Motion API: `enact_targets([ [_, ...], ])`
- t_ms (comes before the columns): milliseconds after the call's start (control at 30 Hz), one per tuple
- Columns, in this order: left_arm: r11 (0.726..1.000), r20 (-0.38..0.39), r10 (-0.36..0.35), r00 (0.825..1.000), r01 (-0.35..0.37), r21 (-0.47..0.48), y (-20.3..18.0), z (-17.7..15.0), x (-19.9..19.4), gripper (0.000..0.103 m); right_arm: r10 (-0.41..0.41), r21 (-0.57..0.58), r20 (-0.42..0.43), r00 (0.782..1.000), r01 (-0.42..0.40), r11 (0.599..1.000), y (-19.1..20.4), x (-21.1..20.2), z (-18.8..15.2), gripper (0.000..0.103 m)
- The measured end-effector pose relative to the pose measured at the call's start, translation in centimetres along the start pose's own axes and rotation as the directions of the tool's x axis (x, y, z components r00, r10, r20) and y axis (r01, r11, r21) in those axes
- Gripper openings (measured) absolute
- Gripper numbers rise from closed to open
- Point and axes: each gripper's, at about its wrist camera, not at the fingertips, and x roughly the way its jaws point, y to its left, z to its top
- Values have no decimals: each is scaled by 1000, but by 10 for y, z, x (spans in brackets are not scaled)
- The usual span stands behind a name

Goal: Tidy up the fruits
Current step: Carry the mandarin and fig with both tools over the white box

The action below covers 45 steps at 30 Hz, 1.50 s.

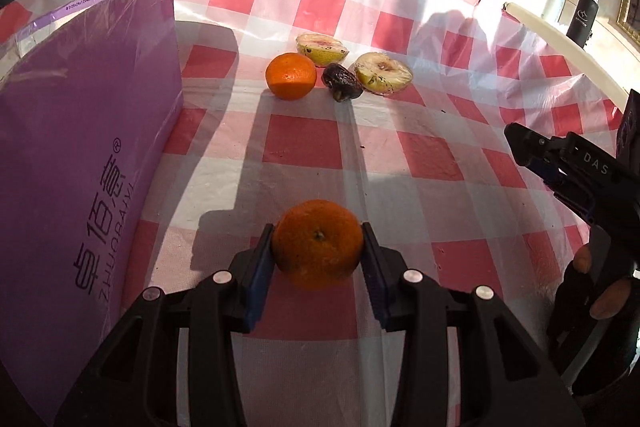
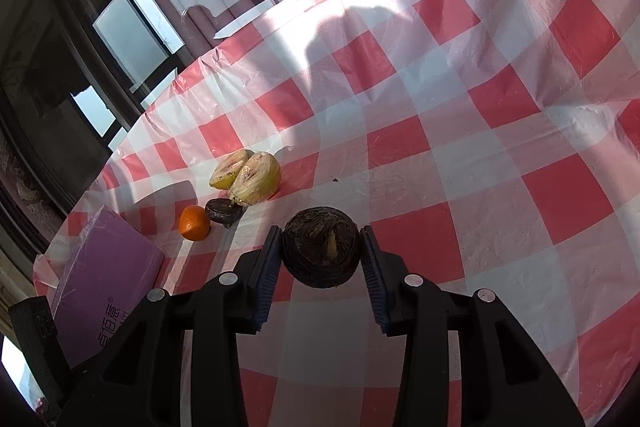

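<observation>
- Straight ahead of the left gripper (image 1: 318,247), well apart across the checked tablecloth (image 1: 420,167), lies the fruit cluster: a second mandarin (image 1: 291,76), a dark wrinkled fruit (image 1: 342,81) and two wrapped fruit halves (image 1: 384,73).
- Its blue pads are clamped on a mandarin (image 1: 318,244), stem end facing the camera.
- The right gripper (image 2: 322,253) is closed on a dark brown round fruit (image 2: 321,246); from it, the cluster lies ahead to the left.
- A purple box (image 1: 80,167) stands left of the cluster.
- By my reading, the left gripper has the more direct line.

Both wrist views low and forward over the checked tablecloth (image 1: 304,143), sharing the fruit cluster (image 2: 224,195).
</observation>
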Motion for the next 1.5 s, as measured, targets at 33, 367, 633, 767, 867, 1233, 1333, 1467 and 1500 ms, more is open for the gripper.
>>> enact_targets([
  [33, 1000, 3, -1, 1000, 1, -13, 0, -2, 0, 41, 0, 0, 0, 1000, 0, 1000, 0, 0, 0, 39],
  [367, 1000, -19, 23, 1000, -23, 18, -6, -1, 5, 42, -1, 0, -11, 1000, 1, 1000, 0, 1, 2, 39],
  [633, 1000, -19, 4, 1000, -4, 3, -3, 0, 4, 42, -9, -2, -29, 1000, 9, 1000, 1, 5, 2, 39],
  [767, 1000, -18, -1, 1000, 1, -3, -3, 0, 3, 42, -13, 1, -27, 1000, 13, 1000, 0, 4, 2, 39],
  [867, 1000, -16, -6, 1000, 6, -8, -2, 0, 2, 42, -21, 6, -23, 1000, 21, 1000, 0, 4, 1, 39],
  [1233, 999, 21, -8, 1000, 8, -33, 2, 0, -5, 42, -71, 50, -13, 997, 71, 996, 5, -7, -12, 39],
  [1333, 999, 57, -21, 998, 24, -49, 5, -5, -16, 42, -58, 40, -2, 998, 58, 997, 21, -21, -32, 39],
  [1467, 999, 121, -37, 992, 42, -32, 0, -21, -44, 42, -41, 18, 20, 999, 41, 999, 44, -43, -60, 39],
  [1500, 999, 141, -42, 989, 46, -19, -2, -24, -53, 42, -34, 16, 26, 999, 34, 999, 47, -47, -66, 39],
])
